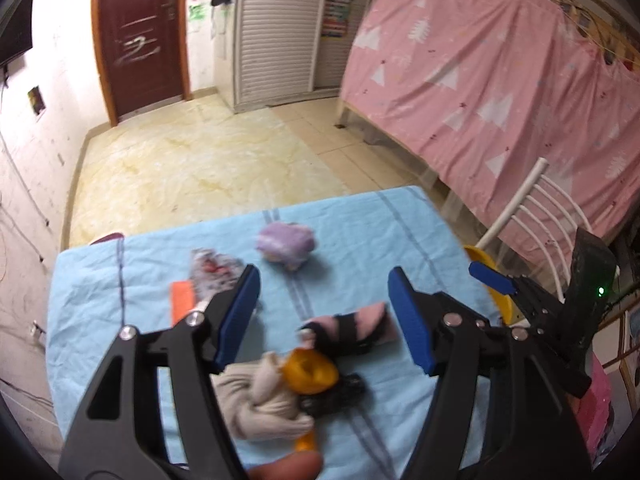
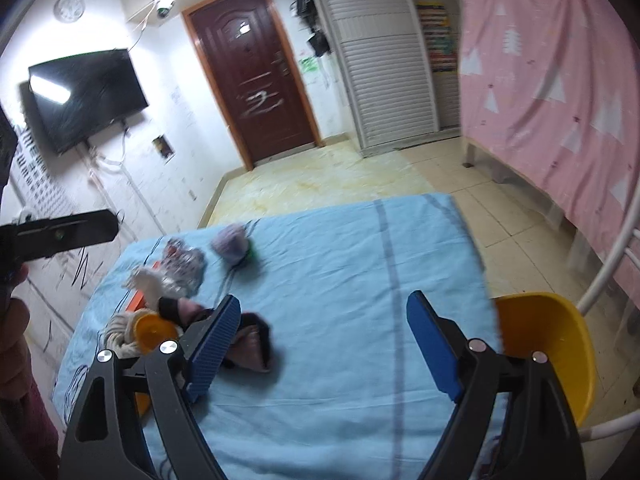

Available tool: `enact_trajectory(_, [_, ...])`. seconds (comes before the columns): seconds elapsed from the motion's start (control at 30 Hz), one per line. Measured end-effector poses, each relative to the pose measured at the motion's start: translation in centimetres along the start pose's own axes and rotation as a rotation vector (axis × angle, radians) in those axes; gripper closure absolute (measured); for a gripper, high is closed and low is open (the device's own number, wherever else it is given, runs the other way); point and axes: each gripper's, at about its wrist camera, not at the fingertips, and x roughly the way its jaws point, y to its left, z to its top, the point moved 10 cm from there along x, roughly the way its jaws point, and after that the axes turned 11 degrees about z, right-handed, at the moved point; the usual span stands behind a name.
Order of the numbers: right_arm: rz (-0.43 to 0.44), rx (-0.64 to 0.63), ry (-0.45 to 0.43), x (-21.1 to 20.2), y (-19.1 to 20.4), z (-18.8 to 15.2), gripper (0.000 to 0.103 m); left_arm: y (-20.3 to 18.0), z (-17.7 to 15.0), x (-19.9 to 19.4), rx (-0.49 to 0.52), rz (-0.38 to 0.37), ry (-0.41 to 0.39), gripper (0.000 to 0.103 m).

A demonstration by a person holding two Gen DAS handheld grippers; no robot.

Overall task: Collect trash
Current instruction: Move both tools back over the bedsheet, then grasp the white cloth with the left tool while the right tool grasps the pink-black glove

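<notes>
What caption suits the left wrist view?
Open left gripper above a light blue tablecloth strewn with a cream knotted cloth, orange cap and purple bundle.

Each camera sits just behind its own tool and looks forward and down along the two blue fingers. The left view hangs close over the worktop [image 1: 100, 300] with its blue cloth, looking toward the brown door [image 1: 140, 36]. It also sees the right tool [image 1: 494, 284] at its right side. The right view sits a bit farther back and more to the right (it shows more wall, and the yellow bin [image 2: 548, 344]). Both see the worktop, the door and the pink curtain [image 1: 480, 80].
</notes>
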Motion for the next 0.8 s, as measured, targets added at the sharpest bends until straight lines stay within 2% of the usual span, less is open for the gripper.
enact_trajectory(0.2, [0.040,-0.052,0.060,2.6,3.3,-0.5,0.021,3.1,-1.1,1.8,-0.036,0.023,0.041,0.039])
enact_trajectory(0.3, [0.044,-0.064,0.082,3.4,4.0,-0.8,0.019,3.9,-1.9,2.7,-0.044,0.031,0.061,0.033])
enact_trajectory(0.4, [0.051,-0.071,0.108,4.4,4.5,-1.1,0.018,4.7,-2.4,3.8,-0.046,0.040,0.081,0.032])
enact_trajectory(0.73, [0.065,-0.087,0.175,7.2,5.3,-2.2,0.015,5.3,-3.7,7.1,-0.038,0.046,0.139,0.032])
enact_trajectory(0.77, [0.069,-0.086,0.175,7.3,5.3,-2.2,0.015,5.2,-3.8,7.3,-0.035,0.045,0.141,0.033])
enact_trajectory(0.8, [0.074,-0.085,0.174,7.4,5.3,-2.2,0.015,5.2,-3.9,7.5,-0.031,0.043,0.143,0.039])
